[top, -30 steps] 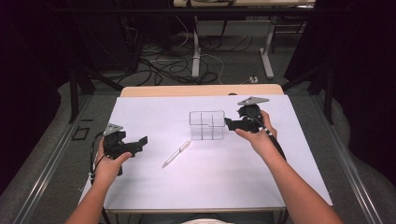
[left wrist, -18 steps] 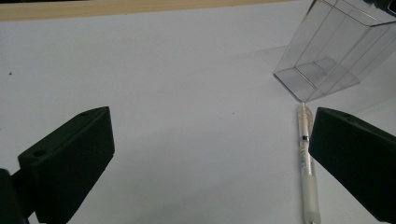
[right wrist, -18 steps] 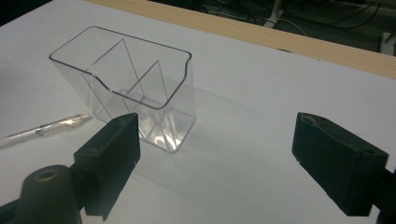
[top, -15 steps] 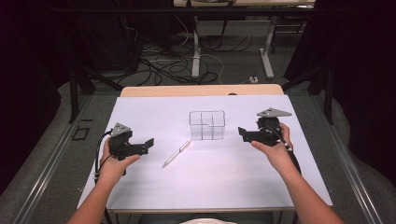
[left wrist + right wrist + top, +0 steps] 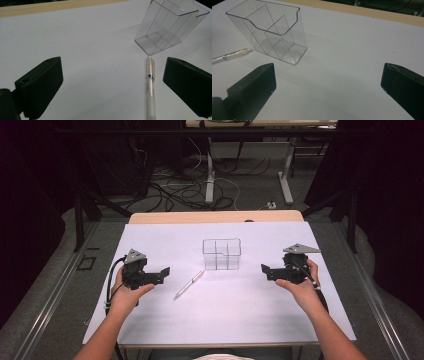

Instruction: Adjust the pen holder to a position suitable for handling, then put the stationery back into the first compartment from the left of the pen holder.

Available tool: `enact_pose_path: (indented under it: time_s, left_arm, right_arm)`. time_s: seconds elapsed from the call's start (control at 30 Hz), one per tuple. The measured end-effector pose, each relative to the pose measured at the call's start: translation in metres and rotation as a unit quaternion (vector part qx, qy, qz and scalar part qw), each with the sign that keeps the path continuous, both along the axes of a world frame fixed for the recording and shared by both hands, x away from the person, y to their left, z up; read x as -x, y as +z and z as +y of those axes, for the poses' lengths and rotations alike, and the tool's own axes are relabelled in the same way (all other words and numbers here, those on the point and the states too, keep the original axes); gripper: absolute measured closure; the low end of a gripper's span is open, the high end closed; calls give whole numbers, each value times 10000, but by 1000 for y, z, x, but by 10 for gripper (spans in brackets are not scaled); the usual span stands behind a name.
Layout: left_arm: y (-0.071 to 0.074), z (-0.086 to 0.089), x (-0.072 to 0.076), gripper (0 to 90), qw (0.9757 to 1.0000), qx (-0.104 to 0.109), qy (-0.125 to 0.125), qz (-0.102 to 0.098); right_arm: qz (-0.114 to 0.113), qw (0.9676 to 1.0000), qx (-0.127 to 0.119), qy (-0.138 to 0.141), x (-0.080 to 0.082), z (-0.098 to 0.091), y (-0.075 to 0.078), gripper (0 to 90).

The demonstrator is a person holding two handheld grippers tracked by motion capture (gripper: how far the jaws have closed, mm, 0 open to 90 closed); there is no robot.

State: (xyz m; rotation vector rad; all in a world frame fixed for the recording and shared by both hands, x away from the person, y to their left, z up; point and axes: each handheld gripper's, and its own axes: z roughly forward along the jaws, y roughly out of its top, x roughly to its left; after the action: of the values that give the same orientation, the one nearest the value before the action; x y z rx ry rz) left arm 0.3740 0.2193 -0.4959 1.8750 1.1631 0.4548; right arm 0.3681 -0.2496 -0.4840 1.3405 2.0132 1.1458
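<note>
I sit at a table covered with a white sheet [image 5: 150, 320], a gripper in each hand. Farthest left in the high view, my left gripper [image 5: 162, 272] hovers just above the sheet, its jaws spread wide with nothing between them, aimed toward the middle of the table. Just to its right lies a pen [image 5: 189, 284], flat on the sheet at a slant, its far end pointing toward a clear plastic organizer [image 5: 222, 254] that stands upright near the table's middle, close to the pen but apart from it. Farthest right, my right gripper [image 5: 265, 270] has just been opening its jaws; they now stand wide and empty, well clear of the organizer. As I judge it, the organizer is set in place and the pen is not yet picked up, so the main work of lifting it and dropping it into a compartment remains. The left gripper view lines the pen [image 5: 150, 87] up lengthwise between the jaws, with its tip nearly at the organizer's [image 5: 170, 27] base. The right gripper view makes the organizer's [image 5: 269, 32] inner dividers and empty compartments plain, detail the high view leaves faint.
</note>
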Motion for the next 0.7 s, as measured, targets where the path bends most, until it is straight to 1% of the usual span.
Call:
enact_pose_path:
  time_s: [0.03, 0.07, 0.1, 0.13, 0.2, 0.23, 0.3, 0.37, 0.5, 0.53, 0.57, 0.6, 0.63, 0.67, 0.7]
  left_arm:
    - [2, -1, 0, 40, 10000, 3, -37, 47]
    - [3, -2, -1, 47, 10000, -10, -40, 44]
    - [5, -3, -1, 56, 9999, -90, -88, 45]
    - [6, -5, -2, 68, 9999, -83, -73, 47]
    - [9, -9, -2, 94, 9997, -182, -128, 41]
    - [10, -12, -3, 110, 9997, -197, -124, 17]
    - [11, -16, -4, 154, 9995, -275, -179, 46]
    - [13, -20, -5, 163, 9991, -330, -265, 90]
    - [14, -29, -7, 188, 9975, -534, -432, 155]
    - [15, -32, -9, 196, 9972, -561, -469, 134]
    - [15, -33, -10, 202, 9969, -583, -511, 161]
    - [16, -35, -11, 226, 9966, -573, -561, 206]
    - [16, -37, -11, 226, 9963, -572, -594, 250]
    - [16, -39, -13, 238, 9956, -593, -638, 345]
    - [16, -41, -14, 253, 9951, -614, -667, 393]
  right_arm:
    - [-9, 10000, -16, 9, 0, 0, 0, 0]
    - [-10, 10000, -6, 31, 1, 0, -1, 0]
    - [-32, 10000, 14, 43, 1, 0, -1, 0]
    - [-16, 10000, 28, 42, 2, 1, -1, 0]
    - [-17, 10000, -4, 80, 2, 2, -1, 0]
    - [-72, 9999, 53, 94, 2, 3, 0, 0]
    - [-186, 9997, 108, 114, 3, 5, 1, 0]
    - [-241, 9994, 185, 153, 4, 7, 4, 1]
    - [-382, 9986, 294, 232, 6, 9, 5, 10]
    - [-386, 9984, 329, 239, 7, 9, 5, 11]
    - [-411, 9982, 337, 266, 7, 10, 5, 14]
    - [-441, 9978, 417, 283, 8, 10, 6, 22]
    - [-441, 9978, 417, 283, 8, 10, 6, 22]
    - [-436, 9978, 407, 299, 8, 10, 6, 25]
    - [-427, 9977, 443, 280, 9, 11, 6, 31]
